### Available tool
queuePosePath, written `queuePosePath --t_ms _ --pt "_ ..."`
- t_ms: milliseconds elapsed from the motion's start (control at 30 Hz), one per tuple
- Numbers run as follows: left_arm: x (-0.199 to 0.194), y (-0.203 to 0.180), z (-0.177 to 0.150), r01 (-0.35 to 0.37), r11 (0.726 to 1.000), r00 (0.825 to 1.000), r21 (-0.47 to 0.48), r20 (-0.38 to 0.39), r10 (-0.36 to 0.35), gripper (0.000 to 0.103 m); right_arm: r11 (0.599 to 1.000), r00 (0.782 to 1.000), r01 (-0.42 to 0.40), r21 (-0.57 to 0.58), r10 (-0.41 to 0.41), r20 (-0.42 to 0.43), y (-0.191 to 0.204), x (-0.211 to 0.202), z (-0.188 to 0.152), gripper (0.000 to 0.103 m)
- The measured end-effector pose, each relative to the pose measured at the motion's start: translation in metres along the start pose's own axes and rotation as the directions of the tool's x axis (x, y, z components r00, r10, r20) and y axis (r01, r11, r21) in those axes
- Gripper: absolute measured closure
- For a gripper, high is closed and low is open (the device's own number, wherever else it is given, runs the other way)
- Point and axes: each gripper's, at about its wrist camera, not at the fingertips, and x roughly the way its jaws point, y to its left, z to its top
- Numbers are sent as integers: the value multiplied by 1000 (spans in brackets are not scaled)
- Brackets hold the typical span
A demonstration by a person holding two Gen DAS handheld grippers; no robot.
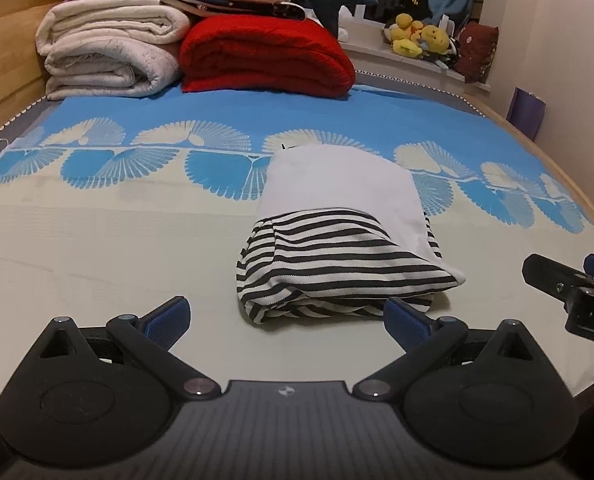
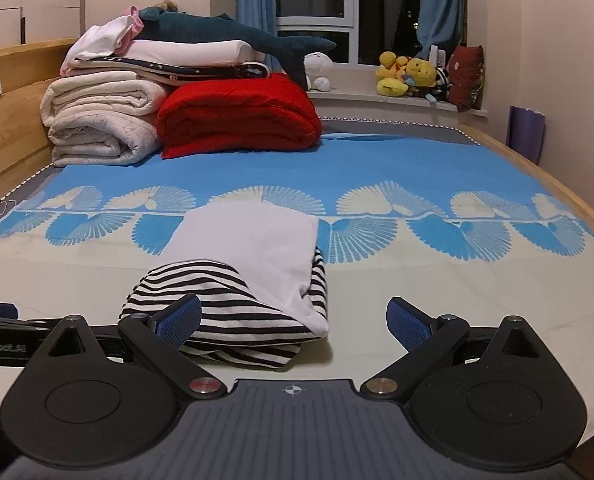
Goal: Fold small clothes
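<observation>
A small garment (image 1: 337, 232), white on its far part and black-and-white striped on its near part, lies folded into a compact bundle on the bed sheet (image 1: 97, 248). It also shows in the right wrist view (image 2: 249, 280). My left gripper (image 1: 287, 314) is open and empty, just in front of the bundle's near edge. My right gripper (image 2: 293, 316) is open and empty, with the bundle's near right corner between its fingers and its left finger (image 2: 179, 320) in front of the striped part. The right gripper also shows at the right edge of the left wrist view (image 1: 569, 284).
Folded cream blankets (image 1: 109, 52) and a red blanket (image 1: 265, 56) are stacked at the far end of the bed, with a plush shark (image 2: 233, 36) on top. Yellow plush toys (image 2: 407, 74) sit on the windowsill. A wooden bed frame (image 2: 17, 120) runs along the left side.
</observation>
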Motion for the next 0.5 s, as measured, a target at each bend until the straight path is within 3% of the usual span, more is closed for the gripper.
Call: queuePosePath --t_ms 500 --pt "2 -10 -3 -5 1000 1000 23 0 5 0 1000 1000 -7 6 7 -8 -4 0 0 4"
